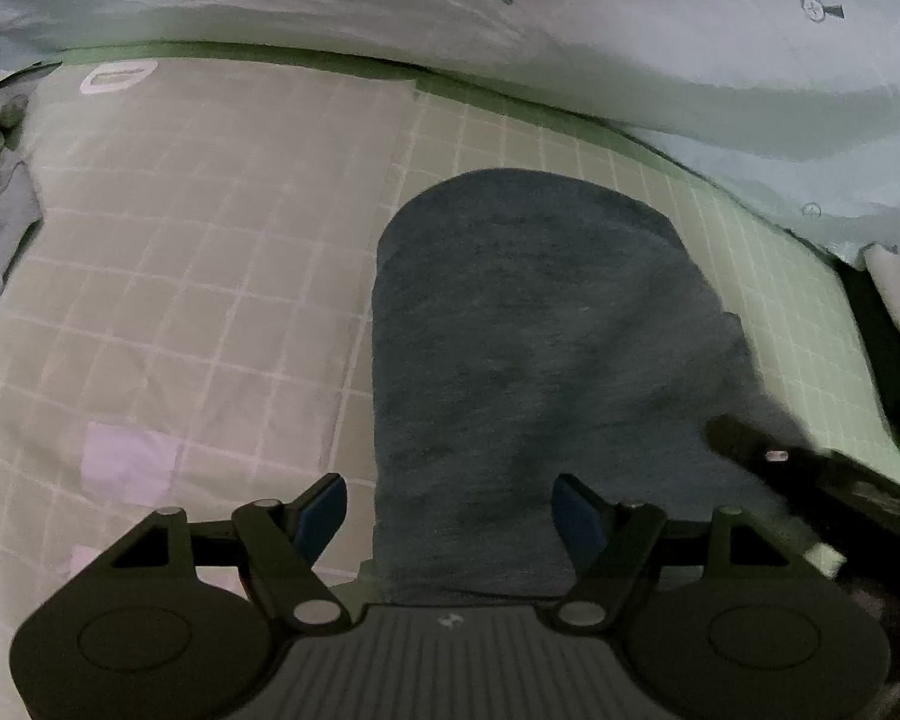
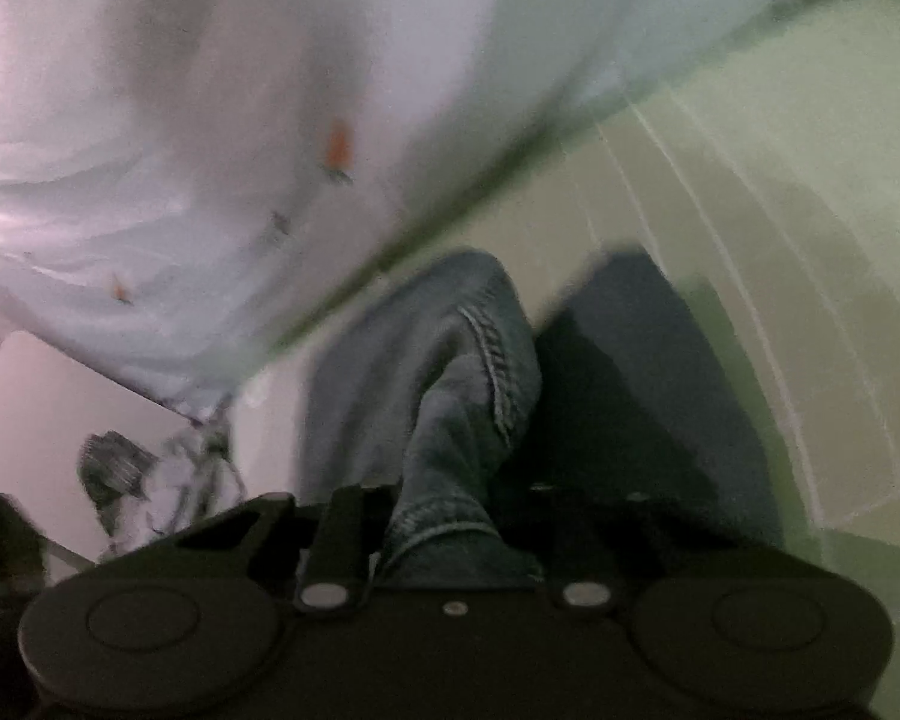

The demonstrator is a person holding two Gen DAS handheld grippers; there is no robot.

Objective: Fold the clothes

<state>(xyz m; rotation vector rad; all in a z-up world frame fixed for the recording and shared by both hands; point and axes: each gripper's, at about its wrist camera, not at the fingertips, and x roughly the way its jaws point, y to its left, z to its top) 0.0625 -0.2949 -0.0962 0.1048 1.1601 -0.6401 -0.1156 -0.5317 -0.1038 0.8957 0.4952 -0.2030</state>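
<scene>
A dark blue-grey garment (image 1: 540, 330) lies flat on the green checked sheet (image 1: 198, 252), its rounded end pointing away from me. My left gripper (image 1: 450, 510) hovers open over the garment's near end, with its blue pads (image 1: 324, 516) set wide on either side of the cloth. One dark finger (image 1: 744, 438) of my right gripper reaches onto the garment's right edge. In the blurred right wrist view, my right gripper (image 2: 450, 522) is shut on a stitched hem of the garment (image 2: 468, 360), which rises as a bunched fold above the flat part (image 2: 660, 390).
A white quilt with carrot print (image 1: 570, 30) lies heaped along the far side of the sheet and fills the upper left of the right wrist view (image 2: 180, 150). Crumpled grey clothes (image 1: 0, 210) sit at the left edge. A dark gap (image 1: 876, 330) runs along the bed's right side.
</scene>
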